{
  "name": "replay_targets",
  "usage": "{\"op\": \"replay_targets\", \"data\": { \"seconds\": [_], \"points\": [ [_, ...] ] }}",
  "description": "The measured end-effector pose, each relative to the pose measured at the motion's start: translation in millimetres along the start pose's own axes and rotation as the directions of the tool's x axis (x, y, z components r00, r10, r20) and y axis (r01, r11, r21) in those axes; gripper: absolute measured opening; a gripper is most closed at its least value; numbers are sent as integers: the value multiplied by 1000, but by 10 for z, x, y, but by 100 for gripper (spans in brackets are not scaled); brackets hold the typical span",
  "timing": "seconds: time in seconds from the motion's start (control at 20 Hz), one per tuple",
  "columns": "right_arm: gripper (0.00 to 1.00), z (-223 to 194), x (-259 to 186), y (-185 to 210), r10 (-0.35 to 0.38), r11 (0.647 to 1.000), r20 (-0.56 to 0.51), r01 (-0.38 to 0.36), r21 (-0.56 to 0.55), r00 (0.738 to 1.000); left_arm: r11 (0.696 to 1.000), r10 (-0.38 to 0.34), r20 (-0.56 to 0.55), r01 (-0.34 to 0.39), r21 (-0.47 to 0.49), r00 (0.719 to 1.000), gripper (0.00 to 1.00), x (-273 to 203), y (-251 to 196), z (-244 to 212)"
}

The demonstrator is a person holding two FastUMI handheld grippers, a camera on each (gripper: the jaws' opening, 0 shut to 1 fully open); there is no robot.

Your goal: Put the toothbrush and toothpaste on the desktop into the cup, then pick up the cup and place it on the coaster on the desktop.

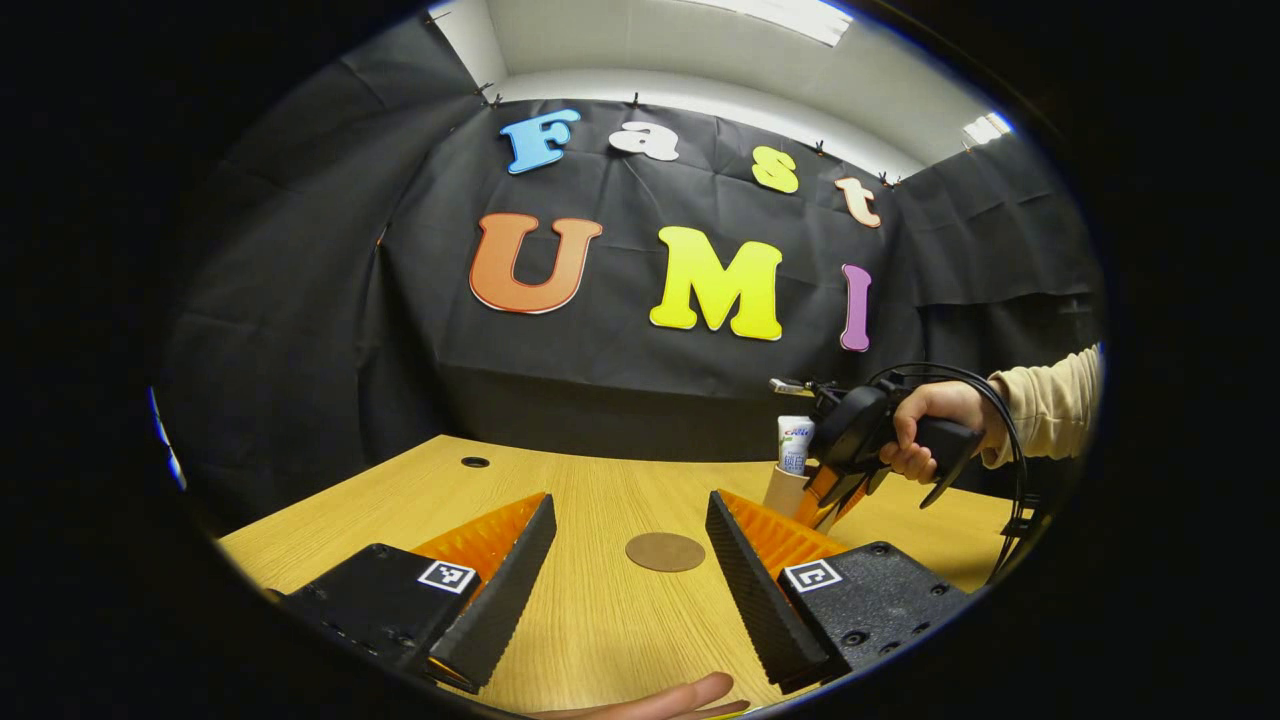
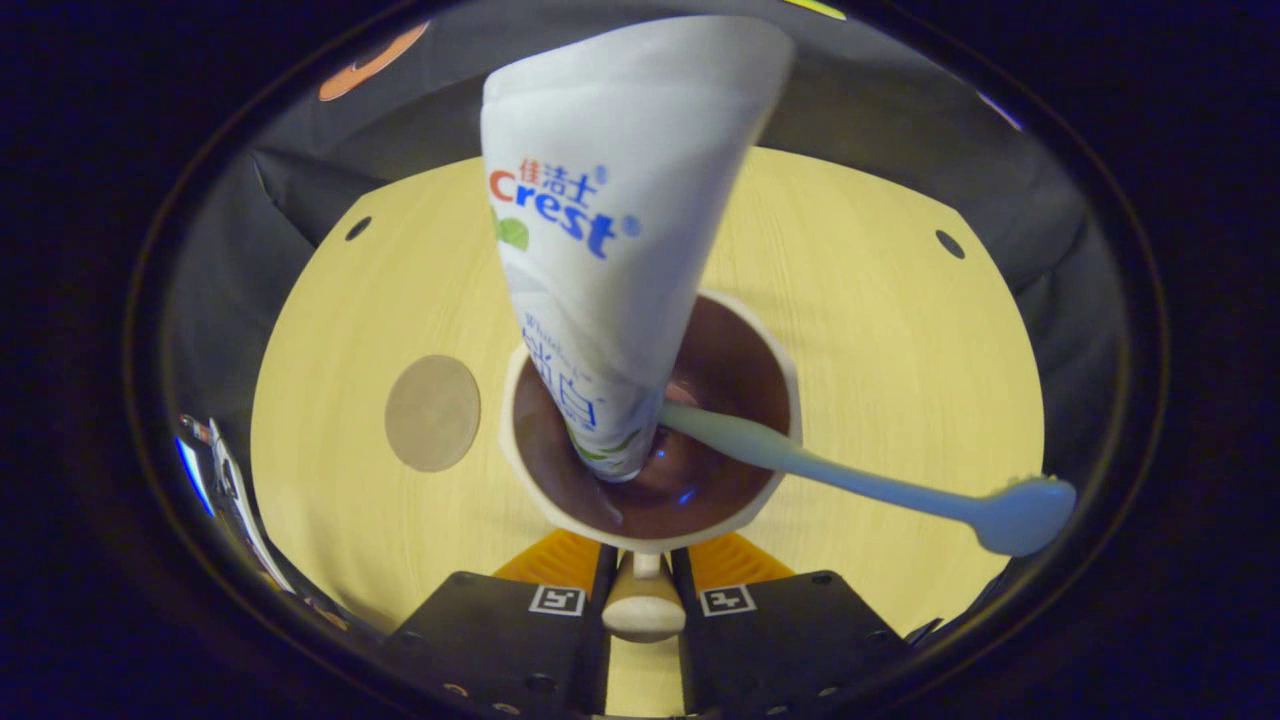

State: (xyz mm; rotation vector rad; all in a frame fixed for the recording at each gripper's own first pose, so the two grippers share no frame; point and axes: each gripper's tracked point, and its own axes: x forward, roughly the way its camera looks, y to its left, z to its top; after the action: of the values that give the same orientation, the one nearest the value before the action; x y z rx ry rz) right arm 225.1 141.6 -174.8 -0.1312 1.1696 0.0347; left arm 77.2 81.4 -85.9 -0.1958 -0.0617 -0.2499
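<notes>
cup upright on desk, toothpaste and toothbrush standing inside, both leaning out over rim. right gripper pinches cup handle, jaws pressed close on it. left gripper idle, jaws spread wide, coaster just ahead. cup looks rigid, light but top-heavy; handle grip suits, keep level or contents tip.

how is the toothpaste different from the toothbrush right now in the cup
The toothpaste is a broad white tube standing nearly upright, while the toothbrush is a thin pale stick leaning far out over the rim. The toothpaste bears printing; the toothbrush is plain. Both rest with one end inside the cup.
</notes>
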Motion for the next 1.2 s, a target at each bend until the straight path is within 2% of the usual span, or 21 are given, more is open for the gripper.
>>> {"op": "replay_targets", "data": {
  "seconds": [0.25,0.75,0.95,1.2],
  "points": [
    [25,96,-71,394,24,998,9,-24,-56,1000,1000,12,2,-12,12,1000,96,-85,68,-5],
    [26,117,71,1268,62,978,-11,-62,-201,998,999,26,-1,-26,38,1000,96,-355,223,-102],
    [26,74,84,1454,57,967,-15,-58,-250,998,1000,24,-7,-24,20,1000,96,-414,219,-120],
    [25,-8,204,1476,38,962,-43,-48,-268,998,999,28,-8,-28,29,1000,96,-445,194,-112]
  ]
}}
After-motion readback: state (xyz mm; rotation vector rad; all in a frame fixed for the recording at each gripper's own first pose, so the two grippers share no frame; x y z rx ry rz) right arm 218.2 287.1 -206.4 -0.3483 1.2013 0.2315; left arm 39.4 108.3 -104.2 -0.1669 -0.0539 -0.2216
